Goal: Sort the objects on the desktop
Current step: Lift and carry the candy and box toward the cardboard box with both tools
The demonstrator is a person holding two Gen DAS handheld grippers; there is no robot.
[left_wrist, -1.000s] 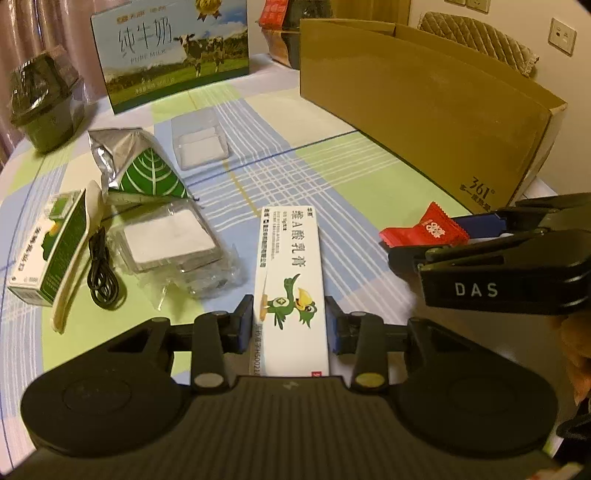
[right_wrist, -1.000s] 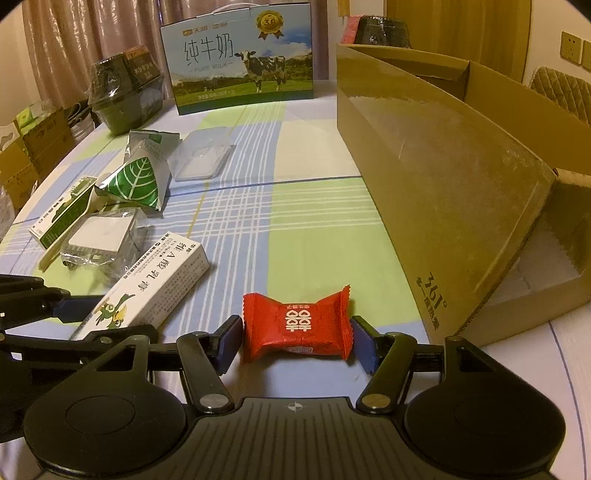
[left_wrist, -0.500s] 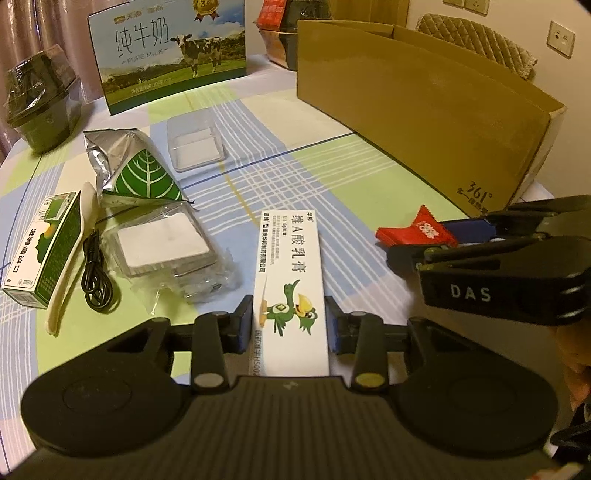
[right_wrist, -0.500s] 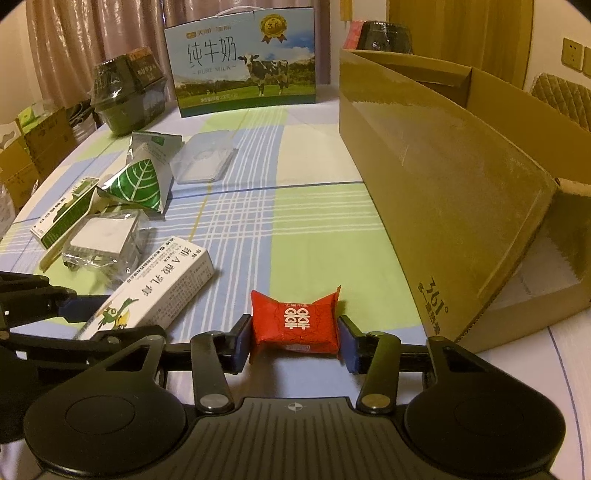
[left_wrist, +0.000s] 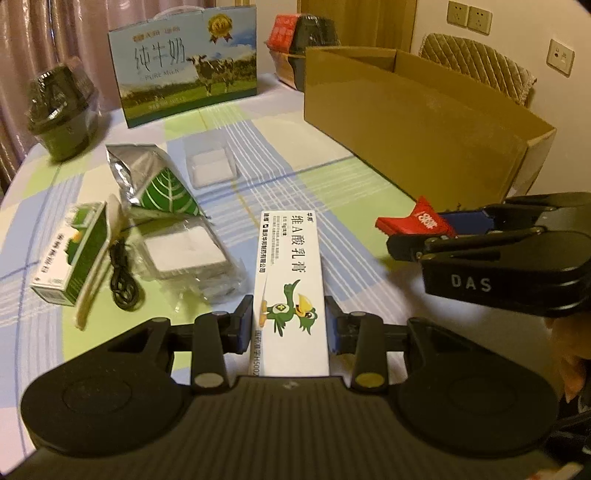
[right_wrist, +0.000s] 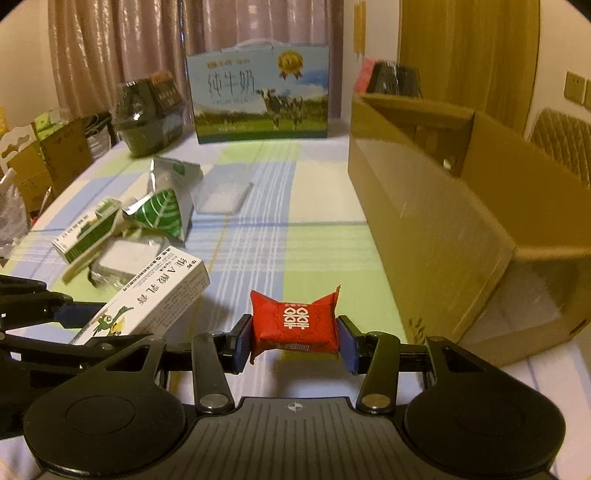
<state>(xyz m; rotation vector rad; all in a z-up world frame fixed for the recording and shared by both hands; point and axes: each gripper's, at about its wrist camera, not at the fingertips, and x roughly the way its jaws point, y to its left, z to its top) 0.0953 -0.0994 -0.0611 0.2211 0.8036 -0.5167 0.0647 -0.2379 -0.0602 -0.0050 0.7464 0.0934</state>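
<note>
Between the right tongs (right_wrist: 293, 341), the red candy (right_wrist: 295, 323) hides its ends.

Warm, dim light is falling across a table covered in a plaid cloth (right_wrist: 295, 229) of green, blue and white. Pinkish curtains (right_wrist: 122, 55) are hanging behind it. A quilted chair back (left_wrist: 476, 59) is standing by a cream wall (left_wrist: 517, 33) carrying 3 socket plates.

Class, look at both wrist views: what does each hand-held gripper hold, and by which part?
The left hand-held gripper clamps the white ointment box by its long sides at the near end. The right hand-held gripper clamps the red candy across its middle.
</note>
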